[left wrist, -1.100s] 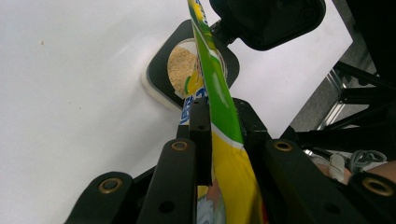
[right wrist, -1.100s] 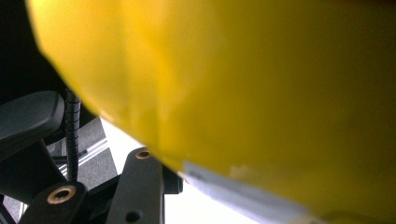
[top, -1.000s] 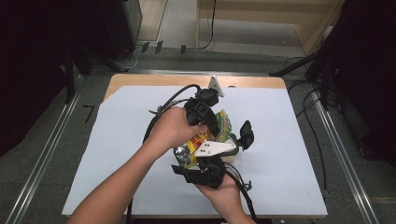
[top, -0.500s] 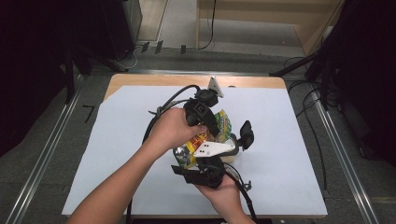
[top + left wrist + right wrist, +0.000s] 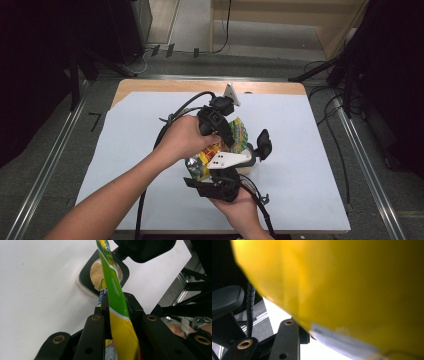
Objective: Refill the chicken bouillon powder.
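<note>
Left gripper (image 5: 110, 315) has its two black jaws closed flat on the snack packet (image 5: 117, 305); in its own view I see the green and yellow foil pinched edge-on between them. Past the jaws, on the white sheet (image 5: 37, 290), sits a black square dish (image 5: 86, 282) with a round patch of tan crumbs (image 5: 96, 272) in it, and the packet's top edge hangs right over it.

From the high view I see my left hand (image 5: 182, 137) near the table's middle and my right hand (image 5: 235, 202) nearer, just beside it, with the packet (image 5: 240, 132) held between the two grippers above the white sheet (image 5: 310, 150).

Right gripper (image 5: 220, 182) points up into the packet's lower end. Its own view is crowded by blurred yellow foil (image 5: 352, 290) with one black jaw at the bottom left, so I cannot tell whether it is clamped or merely touching.
</note>
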A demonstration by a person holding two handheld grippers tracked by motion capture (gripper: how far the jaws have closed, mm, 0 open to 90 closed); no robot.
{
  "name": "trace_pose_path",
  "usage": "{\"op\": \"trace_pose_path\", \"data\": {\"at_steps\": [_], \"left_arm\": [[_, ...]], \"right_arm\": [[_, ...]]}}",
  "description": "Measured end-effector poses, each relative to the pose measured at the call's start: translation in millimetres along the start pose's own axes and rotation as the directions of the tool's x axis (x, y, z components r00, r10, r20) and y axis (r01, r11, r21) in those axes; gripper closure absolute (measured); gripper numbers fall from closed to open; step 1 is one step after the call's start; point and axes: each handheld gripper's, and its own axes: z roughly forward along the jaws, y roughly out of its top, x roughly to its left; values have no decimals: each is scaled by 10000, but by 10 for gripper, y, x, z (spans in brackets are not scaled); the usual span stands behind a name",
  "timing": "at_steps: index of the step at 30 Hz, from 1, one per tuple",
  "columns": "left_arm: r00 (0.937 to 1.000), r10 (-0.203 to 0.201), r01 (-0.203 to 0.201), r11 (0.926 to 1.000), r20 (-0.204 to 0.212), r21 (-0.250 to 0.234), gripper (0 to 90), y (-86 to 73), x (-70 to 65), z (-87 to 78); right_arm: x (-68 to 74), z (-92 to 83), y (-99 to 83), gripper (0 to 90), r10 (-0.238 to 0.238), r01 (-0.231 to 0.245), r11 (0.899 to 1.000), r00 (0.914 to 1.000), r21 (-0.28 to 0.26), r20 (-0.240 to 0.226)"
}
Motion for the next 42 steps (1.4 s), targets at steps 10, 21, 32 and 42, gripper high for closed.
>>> {"op": "trace_pose_path", "data": {"at_steps": [10, 21, 32, 42], "left_arm": [[9995, 166, -162, 9998, -276, 150, 802, -24, -32, 15], [9999, 99, -98, 9999, -122, 49, 803, -27, -9, -46], [10000, 79, -79, 10000, -23, 18, 810, -14, 28, -41], [9995, -291, 292, 9996, 125, -42, 817, 39, 67, -23]], "right_arm": [[16, 10, -8, 630, -137, 136, 9998, 9999, 124, 79], [37, 11, 27, 626, -269, 270, 9996, 9996, -62, 108], [27, 44, 39, 626, -196, 197, 9998, 9996, -47, 193], [-28, 20, 44, 626, -253, 252, 9997, 9996, 37, 115]]}}
